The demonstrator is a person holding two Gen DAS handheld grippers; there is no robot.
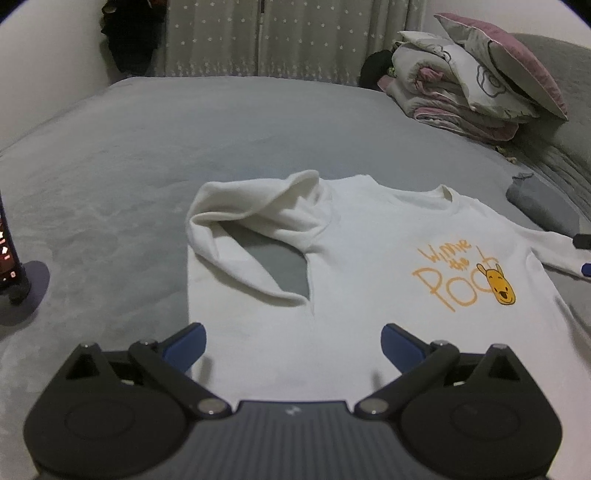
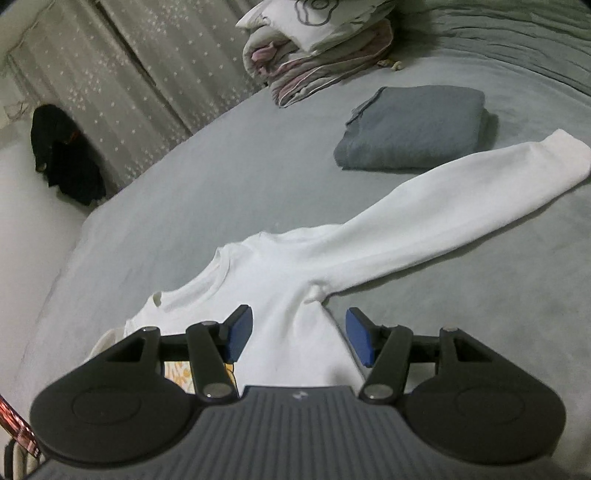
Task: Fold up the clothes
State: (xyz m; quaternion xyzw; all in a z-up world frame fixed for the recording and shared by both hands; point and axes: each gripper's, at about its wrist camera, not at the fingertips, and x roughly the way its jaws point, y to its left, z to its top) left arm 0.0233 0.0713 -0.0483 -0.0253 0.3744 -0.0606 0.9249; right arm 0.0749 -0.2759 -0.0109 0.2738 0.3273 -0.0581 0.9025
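Observation:
A white long-sleeved shirt (image 1: 362,258) with an orange bear print (image 1: 465,277) lies face up on the grey bed (image 1: 129,166). Its left sleeve (image 1: 255,221) is bent back over itself in a loop. In the right wrist view its other sleeve (image 2: 443,206) stretches straight out toward the upper right. My left gripper (image 1: 291,343) hovers open above the shirt's lower part, nothing between its blue pads. My right gripper (image 2: 299,336) is open too, over the shirt's body (image 2: 280,295) just below the armpit, holding nothing. Its fingertips (image 1: 581,254) show at the left wrist view's right edge.
A folded grey garment (image 2: 413,125) lies beyond the straight sleeve. Stacked quilts and pillows (image 1: 476,77) sit at the bed's far right corner. A phone on a stand (image 1: 11,258) is at the left edge. Curtains (image 1: 258,37) and dark hanging clothes (image 1: 129,33) line the wall.

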